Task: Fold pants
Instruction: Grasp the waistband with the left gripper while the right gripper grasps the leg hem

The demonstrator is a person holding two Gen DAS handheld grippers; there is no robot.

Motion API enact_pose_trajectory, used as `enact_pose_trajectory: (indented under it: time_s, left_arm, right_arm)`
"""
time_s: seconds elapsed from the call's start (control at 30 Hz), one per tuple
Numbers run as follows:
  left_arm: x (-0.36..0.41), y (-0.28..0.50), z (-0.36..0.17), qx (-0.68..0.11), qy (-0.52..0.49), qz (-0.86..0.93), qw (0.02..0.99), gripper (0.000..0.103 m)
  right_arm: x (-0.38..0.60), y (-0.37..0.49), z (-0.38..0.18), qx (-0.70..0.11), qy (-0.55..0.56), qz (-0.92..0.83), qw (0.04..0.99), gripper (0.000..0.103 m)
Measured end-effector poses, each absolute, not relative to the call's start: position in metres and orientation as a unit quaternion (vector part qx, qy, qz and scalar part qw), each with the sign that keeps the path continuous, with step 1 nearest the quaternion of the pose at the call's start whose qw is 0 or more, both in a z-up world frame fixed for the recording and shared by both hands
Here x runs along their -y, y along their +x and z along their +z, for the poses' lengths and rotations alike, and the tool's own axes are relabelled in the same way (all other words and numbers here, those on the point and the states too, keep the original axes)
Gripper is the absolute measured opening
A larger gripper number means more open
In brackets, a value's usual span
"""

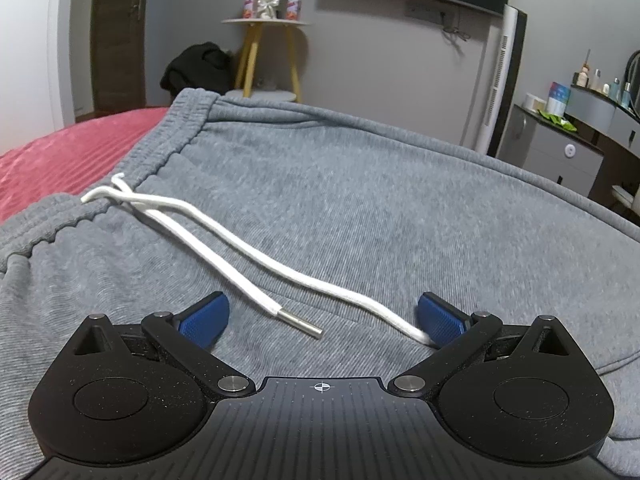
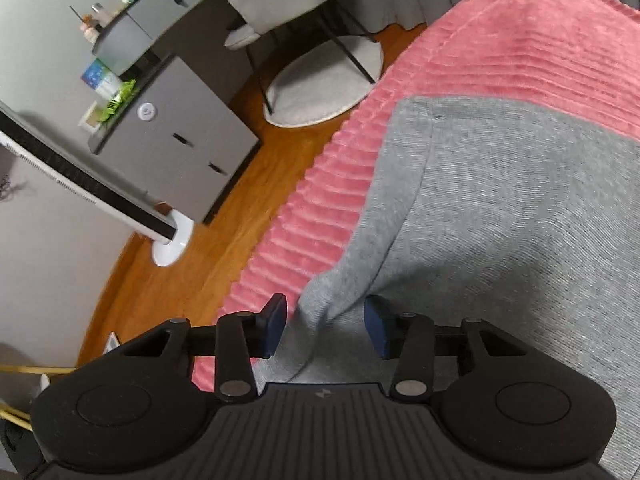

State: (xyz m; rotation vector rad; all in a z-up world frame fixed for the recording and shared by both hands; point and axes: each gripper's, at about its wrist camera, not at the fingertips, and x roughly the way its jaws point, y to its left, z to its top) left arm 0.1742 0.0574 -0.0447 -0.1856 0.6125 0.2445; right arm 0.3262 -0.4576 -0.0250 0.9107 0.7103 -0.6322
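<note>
I am hovering my left claw (image 1: 323, 322) spread over the pants (image 1: 360, 208); my right claw (image 2: 326, 328) is straddling a fold at 12 o'clock, pads apart.

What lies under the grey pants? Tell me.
The grey pants lie on a ribbed pink bedspread, which shows beyond their edges. What the bedspread is like beneath them cannot be seen, since the fabric covers it.

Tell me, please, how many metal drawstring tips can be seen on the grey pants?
1. The metal tip lies on the grey pants between the open fingers of the left gripper. The other white cord runs behind the right-hand pad, so its tip is hidden.
</note>
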Motion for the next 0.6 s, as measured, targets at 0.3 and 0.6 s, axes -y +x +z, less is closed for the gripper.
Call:
enact_pose_trajectory:
  time_s: [0.3, 0.6]
  left_arm:
    - [-0.064, 0.172, -0.042, -0.296, -0.108, 0.111, 0.943, 0.103]
    - [-0.077, 0.165, -0.004, -0.257, -0.164, 0.073, 0.95, 0.103]
  right_arm:
    - [0.458, 0.291, -0.009, -0.304, 0.388, -0.248, 0.834, 0.005]
    - [0.451, 0.057, -0.003, -0.249, 0.374, -0.179, 0.875, 0.005]
